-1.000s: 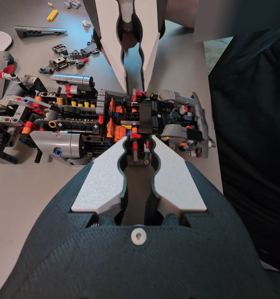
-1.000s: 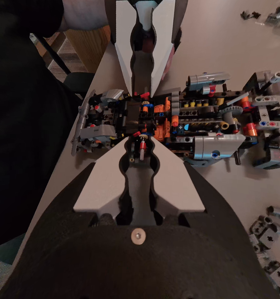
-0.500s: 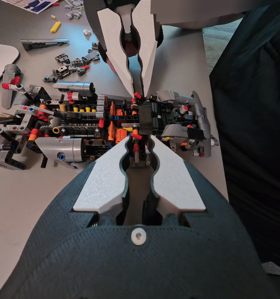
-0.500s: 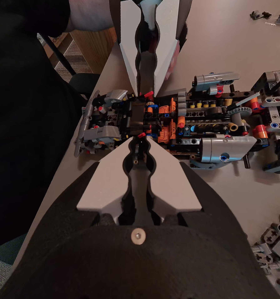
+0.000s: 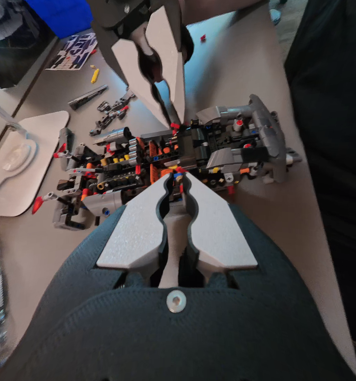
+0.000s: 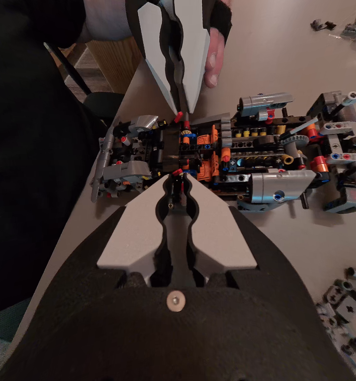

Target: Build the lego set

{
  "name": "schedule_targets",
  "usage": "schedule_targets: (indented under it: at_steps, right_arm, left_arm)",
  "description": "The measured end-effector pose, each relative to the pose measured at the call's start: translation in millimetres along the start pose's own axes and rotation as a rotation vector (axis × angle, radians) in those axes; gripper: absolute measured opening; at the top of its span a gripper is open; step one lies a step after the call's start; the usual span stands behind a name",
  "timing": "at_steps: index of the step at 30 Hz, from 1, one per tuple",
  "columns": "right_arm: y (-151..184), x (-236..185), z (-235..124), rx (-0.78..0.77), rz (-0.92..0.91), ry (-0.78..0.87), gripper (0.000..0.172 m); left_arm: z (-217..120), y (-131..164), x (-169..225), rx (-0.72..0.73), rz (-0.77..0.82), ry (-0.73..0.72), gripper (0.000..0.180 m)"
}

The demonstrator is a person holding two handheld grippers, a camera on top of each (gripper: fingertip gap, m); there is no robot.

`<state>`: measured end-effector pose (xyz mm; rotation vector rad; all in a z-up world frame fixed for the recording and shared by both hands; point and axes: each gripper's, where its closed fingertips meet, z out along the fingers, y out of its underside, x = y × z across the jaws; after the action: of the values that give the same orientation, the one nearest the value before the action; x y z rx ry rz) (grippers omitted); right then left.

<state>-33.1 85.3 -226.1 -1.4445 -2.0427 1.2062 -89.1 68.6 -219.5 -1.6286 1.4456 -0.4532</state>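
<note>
On the beige surface (image 6: 276, 51) lies a long brick-built model (image 6: 214, 152), grey, black and orange, with one gripper on each side of its middle. Left gripper (image 5: 177, 175): fingers (image 5: 144, 208) drawn nearly together at the model's near edge, tips either side of a small blue and tan part with a red pin (image 5: 181, 169) just beyond; picture blurred, so contact is probable, not certain. Right gripper (image 6: 176, 175): fingers (image 6: 210, 206) nearly closed on the opposite edge, a red pin (image 6: 177, 171) at the tips, dark axle parts in the gap; pad contact cannot be told. Each gripper shows from above in the other's view. Loose grey parts (image 5: 111, 111), a yellow pin (image 5: 94, 75) and a printed sheet (image 5: 74, 52) lie beyond the model; more grey parts (image 6: 346, 299) sit near the right gripper.
</note>
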Motion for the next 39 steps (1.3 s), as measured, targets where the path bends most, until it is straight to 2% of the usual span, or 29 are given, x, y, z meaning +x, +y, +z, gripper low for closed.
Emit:
schedule_targets:
  at_steps: [3,10,14,22,27,39]
  right_arm:
    - [-3.7,1.8,-8.2,0.013,-0.009,0.033,0.008]
    - [-3.4,-0.4,-19.7,-0.01,-0.09,0.171,0.008]
    - [-1.2,-2.2,-17.9,-0.02,-0.123,0.241,0.006]
    - [5.4,-7.7,-10.0,-0.046,-0.122,0.285,0.005]
    - [7.0,-6.0,-6.9,-0.036,-0.112,0.307,0.003]
    - [7.8,-3.3,-2.8,-0.036,-0.11,0.318,0.0]
  left_arm:
    - [-5.0,2.9,-6.5,-0.019,0.044,-0.082,0.013]
    - [-5.6,5.0,4.1,-0.097,0.297,-0.23,0.028]
    - [-3.6,3.4,5.4,-0.12,0.401,-0.281,0.029]
    - [0.6,4.2,6.5,-0.139,0.522,-0.287,0.037]
    - [4.4,-1.1,6.2,-0.13,0.613,-0.3,0.034]
    - [8.0,2.0,9.7,-0.134,0.681,-0.28,0.027]
